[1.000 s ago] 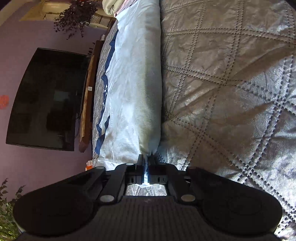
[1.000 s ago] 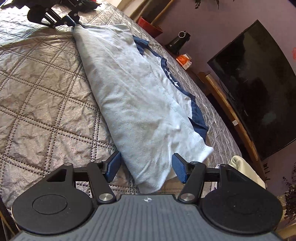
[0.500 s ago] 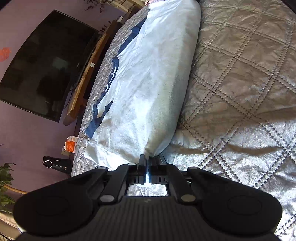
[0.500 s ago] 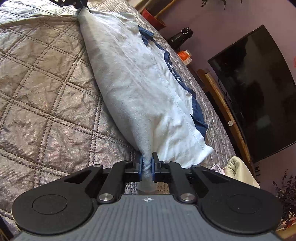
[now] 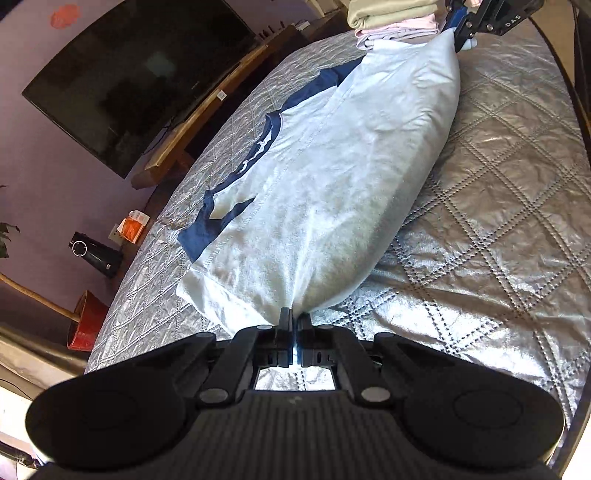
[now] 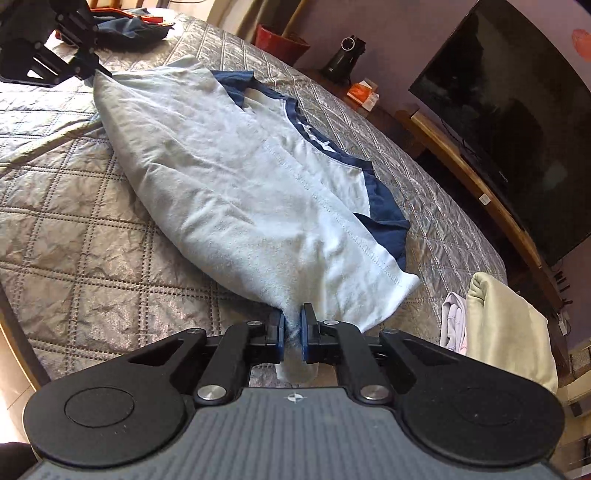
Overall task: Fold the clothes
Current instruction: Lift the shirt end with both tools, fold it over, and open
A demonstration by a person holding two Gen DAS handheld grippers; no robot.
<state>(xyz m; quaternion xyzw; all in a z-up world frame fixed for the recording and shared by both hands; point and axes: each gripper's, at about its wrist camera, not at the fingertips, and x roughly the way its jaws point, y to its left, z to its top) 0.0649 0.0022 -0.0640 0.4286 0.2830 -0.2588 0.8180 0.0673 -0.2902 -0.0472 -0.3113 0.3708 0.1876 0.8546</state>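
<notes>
A pale blue T-shirt with navy trim lies lengthwise on the silver quilted bed, folded along its length. My left gripper is shut on one end of the folded edge, with cloth pinched between its pads. My right gripper is shut on the other end of the T-shirt, and a tuft of fabric pokes out behind its blue pads. The fold hangs stretched between the two, lifted off the quilt. Each gripper shows in the other's view: right gripper, left gripper.
A stack of folded clothes sits on the bed by the right gripper. A dark pile of garments lies beyond the left gripper. A TV on a wooden stand runs along the bed's far side, with a red pot nearby.
The right gripper's jaws closed on the shirt's end. Both grippers then rose, lifting the folded edge off the quilt, and the left one rolled.
</notes>
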